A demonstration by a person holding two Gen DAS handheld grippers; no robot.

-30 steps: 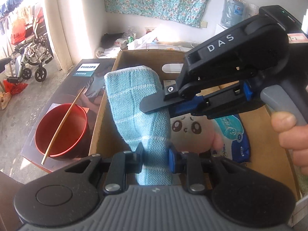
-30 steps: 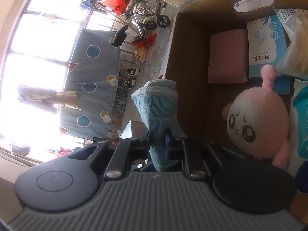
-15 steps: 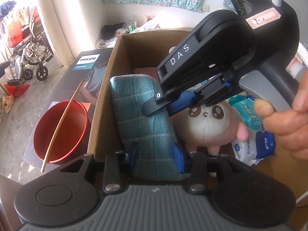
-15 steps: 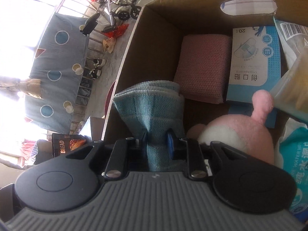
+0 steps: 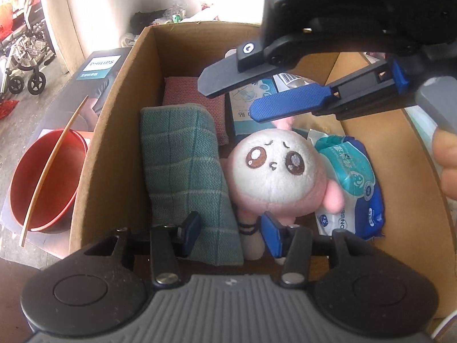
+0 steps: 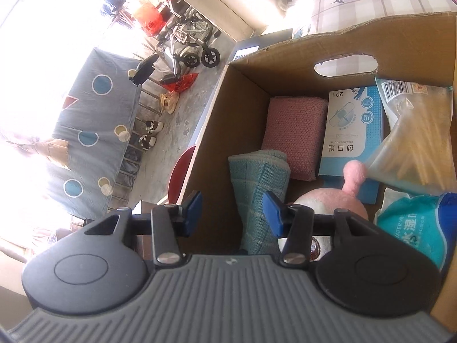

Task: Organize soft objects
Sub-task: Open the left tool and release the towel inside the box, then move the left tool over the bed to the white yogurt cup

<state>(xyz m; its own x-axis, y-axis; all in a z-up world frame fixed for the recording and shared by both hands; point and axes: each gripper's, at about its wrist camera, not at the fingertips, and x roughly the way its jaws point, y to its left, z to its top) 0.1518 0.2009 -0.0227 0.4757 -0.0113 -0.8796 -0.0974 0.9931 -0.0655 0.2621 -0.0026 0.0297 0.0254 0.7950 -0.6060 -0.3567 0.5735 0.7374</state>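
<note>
A folded teal cloth (image 5: 185,168) lies in the cardboard box (image 5: 114,143) along its left wall, beside a pink and white plush toy (image 5: 277,171). A pink folded cloth (image 5: 194,100) lies behind it. My left gripper (image 5: 231,234) is open above the near end of the teal cloth. My right gripper (image 5: 245,97) is open and empty above the box middle. In the right wrist view my right gripper (image 6: 232,214) is open over the teal cloth (image 6: 257,188), with the plush toy (image 6: 328,200) and pink cloth (image 6: 297,131) beyond.
The box also holds a blue plaster box (image 6: 354,131), a wet wipes pack (image 5: 351,183) and a bag of sticks (image 6: 417,148). A red bowl (image 5: 45,183) with a chopstick stands left of the box on a Philips carton (image 5: 97,71).
Both grippers held the teal cloth and lowered it into the box. Both have now opened and let go; the cloth lies against the left wall.
</note>
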